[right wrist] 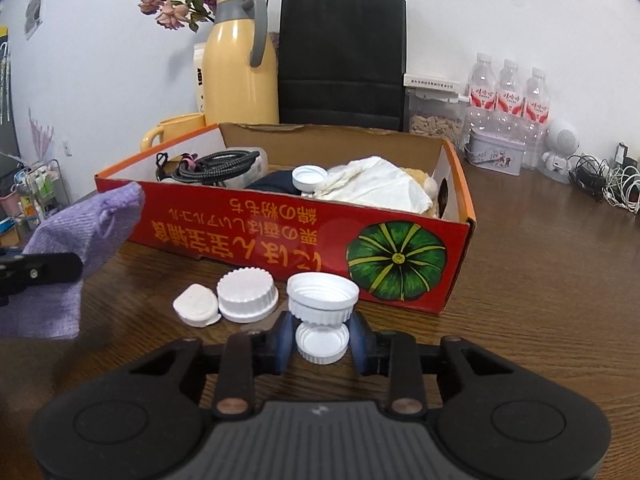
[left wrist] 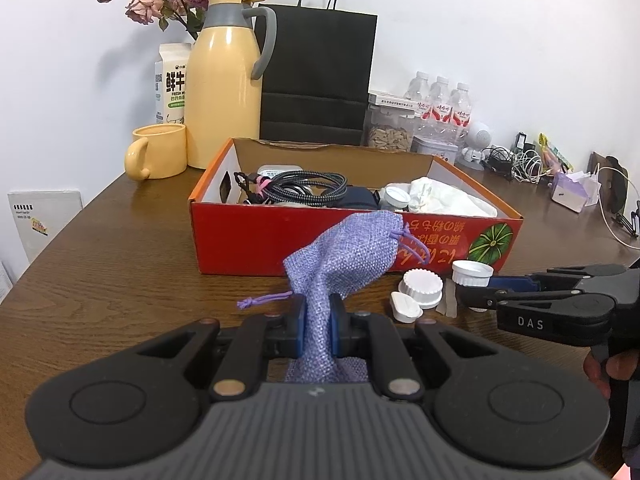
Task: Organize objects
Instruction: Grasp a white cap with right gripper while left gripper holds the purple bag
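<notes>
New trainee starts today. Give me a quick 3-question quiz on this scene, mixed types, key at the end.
1. True or false: the left claw is shut on the purple pouch.
2. Multiple choice: what sits between the right claw's fingers? A) a coiled cable B) a white cap C) a yellow mug
3. Short answer: how many white caps in all lie on the table in front of the red box, counting the one between the fingers?

Key:
1. True.
2. B: the small white cap; whether the pads press it is unclear.
3. Four: the flat lid, the ribbed cap, the open-top cap and the small one.
</notes>
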Available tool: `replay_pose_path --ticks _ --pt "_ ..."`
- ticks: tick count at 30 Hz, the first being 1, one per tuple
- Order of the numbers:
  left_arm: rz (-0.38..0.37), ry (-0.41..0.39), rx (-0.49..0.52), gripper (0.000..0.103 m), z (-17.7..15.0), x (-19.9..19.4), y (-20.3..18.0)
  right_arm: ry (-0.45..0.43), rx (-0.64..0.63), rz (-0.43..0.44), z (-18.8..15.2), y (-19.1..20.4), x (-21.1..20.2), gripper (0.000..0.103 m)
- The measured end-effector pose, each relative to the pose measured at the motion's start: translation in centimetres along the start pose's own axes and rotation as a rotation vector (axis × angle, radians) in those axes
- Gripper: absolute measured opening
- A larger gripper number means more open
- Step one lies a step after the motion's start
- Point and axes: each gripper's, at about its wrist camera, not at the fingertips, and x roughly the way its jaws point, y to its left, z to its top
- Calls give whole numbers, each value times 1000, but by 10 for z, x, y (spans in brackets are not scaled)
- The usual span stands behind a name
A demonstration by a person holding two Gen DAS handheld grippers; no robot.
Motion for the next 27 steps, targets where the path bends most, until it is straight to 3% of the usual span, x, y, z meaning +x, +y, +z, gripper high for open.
replay_pose_path --ticks 9,10,11,17,19,24,27 --pt "-10 -8 1 12 4 -1 1 -31 -8 11 -1 1 -13 29" --pt "-11 -8 1 12 4 -1 1 -35 -9 9 -1 1 -14 22" --pt "-12 -9 2 12 4 -1 1 -36 -10 10 -1 2 -15 8" --pt "-17 -13 2 12 5 -1 2 -47 -11 11 0 1 -17 10" --pt "-18 -12 1 12 5 0 2 -47 -6 9 0 1 -17 13" --pt "-18 -12 -1 12 5 0 3 -47 17 -2 5 -3 -10 46" --pt "-16 -6 -3 12 5 3 3 -32 60 15 12 -7 -2 50"
